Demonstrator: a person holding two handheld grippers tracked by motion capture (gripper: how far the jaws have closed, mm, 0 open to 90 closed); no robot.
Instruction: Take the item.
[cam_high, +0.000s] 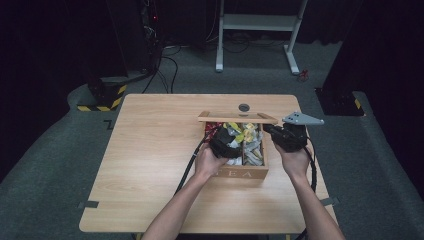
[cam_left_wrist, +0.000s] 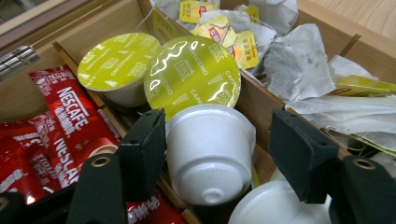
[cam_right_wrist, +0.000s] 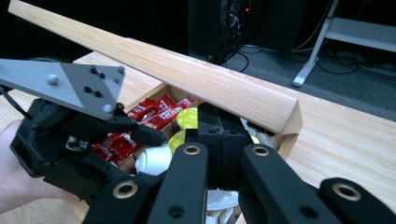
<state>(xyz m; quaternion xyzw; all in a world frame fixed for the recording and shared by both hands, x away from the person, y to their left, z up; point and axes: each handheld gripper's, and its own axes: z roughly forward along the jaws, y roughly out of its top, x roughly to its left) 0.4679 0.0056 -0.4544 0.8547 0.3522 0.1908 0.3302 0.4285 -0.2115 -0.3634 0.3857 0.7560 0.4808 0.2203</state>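
A wooden tea box (cam_high: 240, 172) stands open on the table, its lid (cam_high: 235, 117) raised at the far side. My left gripper (cam_left_wrist: 219, 140) reaches into it, open, with a white coffee capsule (cam_left_wrist: 210, 154) with a green foil top between its jaws. The left pad (cam_left_wrist: 142, 154) is right beside the capsule; the right pad (cam_left_wrist: 299, 158) stands clear of it. A second green-topped capsule (cam_left_wrist: 116, 70) lies behind, red Nescafe sachets (cam_left_wrist: 60, 116) to the left, tea bags (cam_left_wrist: 299, 60) to the right. My right gripper (cam_right_wrist: 223, 140) is shut at the box's right wall under the lid (cam_right_wrist: 187, 74).
The box sits right of centre on a light wooden table (cam_high: 150, 165), with bare tabletop to its left and front. A round grommet (cam_high: 244, 107) lies behind the lid. Past the table are a white desk frame (cam_high: 260, 22) and a black-yellow striped base (cam_high: 102, 97).
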